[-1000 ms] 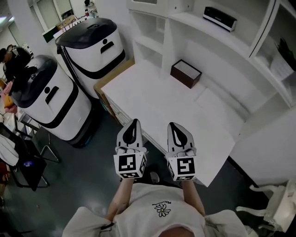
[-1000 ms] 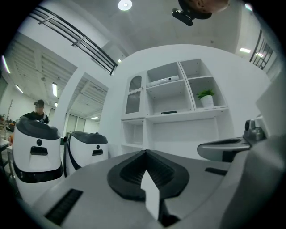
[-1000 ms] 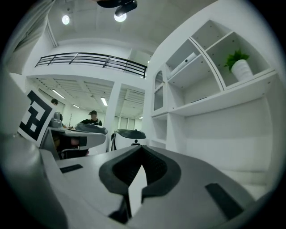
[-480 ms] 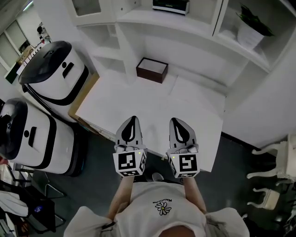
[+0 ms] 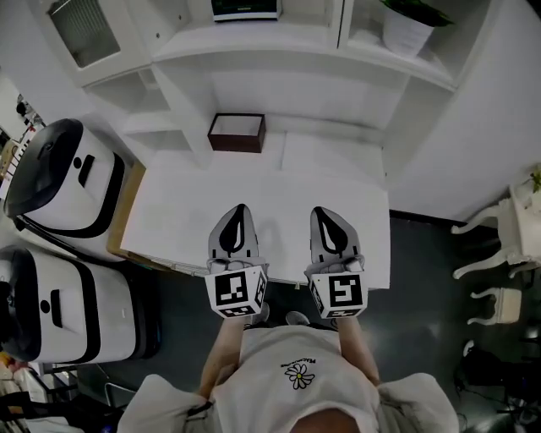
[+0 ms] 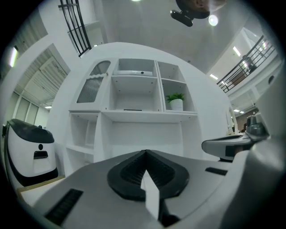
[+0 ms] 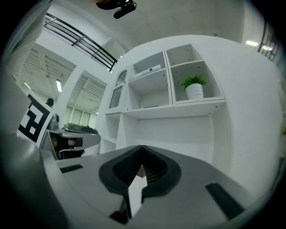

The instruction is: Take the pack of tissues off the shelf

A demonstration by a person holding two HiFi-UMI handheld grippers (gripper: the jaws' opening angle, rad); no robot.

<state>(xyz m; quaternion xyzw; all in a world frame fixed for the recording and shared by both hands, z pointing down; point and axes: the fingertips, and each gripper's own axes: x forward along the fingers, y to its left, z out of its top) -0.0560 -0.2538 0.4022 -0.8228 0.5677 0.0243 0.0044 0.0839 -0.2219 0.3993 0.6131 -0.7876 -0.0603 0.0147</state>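
A flat pack with a dark edge (image 5: 243, 8), likely the tissues, lies in the upper middle cubby of the white shelf unit (image 5: 279, 46). It also shows as a pale flat pack (image 6: 134, 72) in the left gripper view and as the same pack (image 7: 149, 69) in the right gripper view. My left gripper (image 5: 239, 210) and right gripper (image 5: 325, 211) hang side by side over the desk's near edge, far below the pack. Both are shut with nothing between their jaws.
A dark brown box with a white top (image 5: 237, 133) sits at the back of the white desk (image 5: 169, 211). A potted plant (image 5: 410, 25) fills the upper right cubby. Two white-and-black machines (image 5: 59, 182) stand at the left, a white chair (image 5: 499, 245) at the right.
The view has swung so the shelf unit now faces me squarely, and the brown box has shifted left in the picture. Both grippers stay shut in front of the body.
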